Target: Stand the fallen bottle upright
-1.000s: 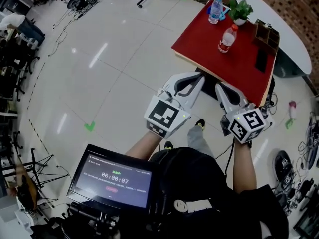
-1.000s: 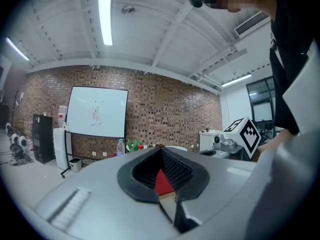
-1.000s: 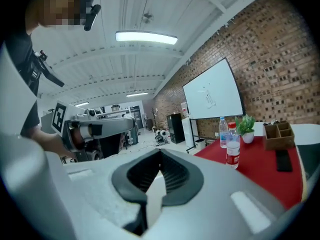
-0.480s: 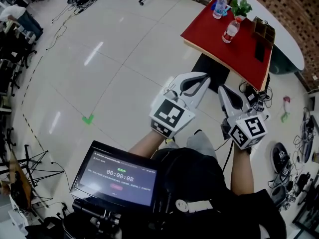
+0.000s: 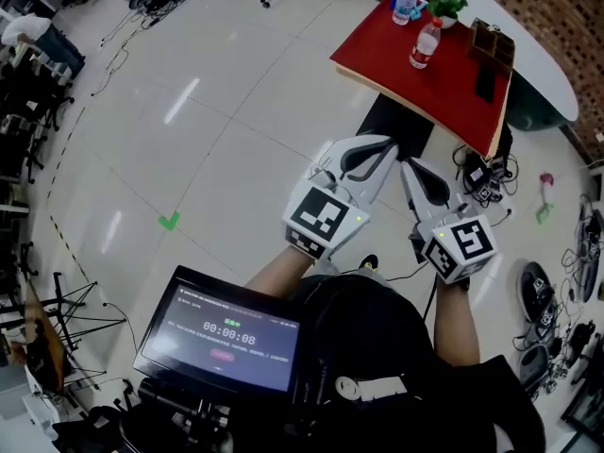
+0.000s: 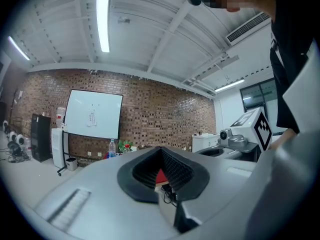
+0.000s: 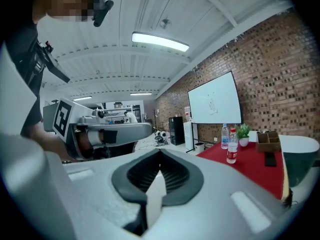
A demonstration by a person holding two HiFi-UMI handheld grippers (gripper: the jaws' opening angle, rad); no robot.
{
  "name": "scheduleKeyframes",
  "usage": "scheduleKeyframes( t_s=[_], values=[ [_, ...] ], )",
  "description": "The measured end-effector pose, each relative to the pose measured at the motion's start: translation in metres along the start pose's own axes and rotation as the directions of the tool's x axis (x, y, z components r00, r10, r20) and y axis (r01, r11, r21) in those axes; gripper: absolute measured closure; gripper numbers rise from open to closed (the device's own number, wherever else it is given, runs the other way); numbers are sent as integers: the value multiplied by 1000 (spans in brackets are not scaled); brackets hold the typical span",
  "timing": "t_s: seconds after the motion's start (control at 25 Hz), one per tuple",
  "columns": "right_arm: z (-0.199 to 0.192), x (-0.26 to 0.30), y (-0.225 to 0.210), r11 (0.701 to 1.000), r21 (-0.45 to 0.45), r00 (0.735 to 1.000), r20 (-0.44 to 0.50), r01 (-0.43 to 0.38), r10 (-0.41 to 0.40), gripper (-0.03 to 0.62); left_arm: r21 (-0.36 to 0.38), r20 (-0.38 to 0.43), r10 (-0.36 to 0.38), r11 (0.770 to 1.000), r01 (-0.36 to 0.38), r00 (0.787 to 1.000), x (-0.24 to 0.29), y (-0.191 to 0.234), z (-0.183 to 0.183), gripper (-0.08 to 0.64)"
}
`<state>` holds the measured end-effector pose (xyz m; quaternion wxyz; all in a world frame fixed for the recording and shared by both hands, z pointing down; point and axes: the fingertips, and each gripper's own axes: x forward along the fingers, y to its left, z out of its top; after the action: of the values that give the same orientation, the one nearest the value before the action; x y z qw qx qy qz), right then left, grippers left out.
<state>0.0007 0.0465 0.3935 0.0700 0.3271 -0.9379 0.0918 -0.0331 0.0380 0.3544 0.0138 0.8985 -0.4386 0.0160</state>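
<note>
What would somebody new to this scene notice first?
The red table at the head view's upper right stands out against the pale floor. Two bottles stand upright on it, a red-labelled bottle and a blue-labelled bottle, near a potted plant. Nearer the person, the left gripper and right gripper are held side by side short of the table, both shut and empty.

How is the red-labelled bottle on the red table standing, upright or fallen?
Upright. The red-labelled bottle stands on its base on the red table, cap at the top.
</note>
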Motion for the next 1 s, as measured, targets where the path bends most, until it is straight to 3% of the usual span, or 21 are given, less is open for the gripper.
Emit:
scheduleKeyframes(
  t_s=[0.28, 1.0],
  values=[
    [-3, -24, -22, 1000, 30, 1000, 13, 7, -7, 589, 27, -10, -24, 999, 25, 1000, 24, -32, 4, 555],
    [-6, -10, -48, 998, 69, 1000, 10, 4, -4, 589, 24, -9, 24, 999, -23, 1000, 41, -20, 1, 555]
  ],
)
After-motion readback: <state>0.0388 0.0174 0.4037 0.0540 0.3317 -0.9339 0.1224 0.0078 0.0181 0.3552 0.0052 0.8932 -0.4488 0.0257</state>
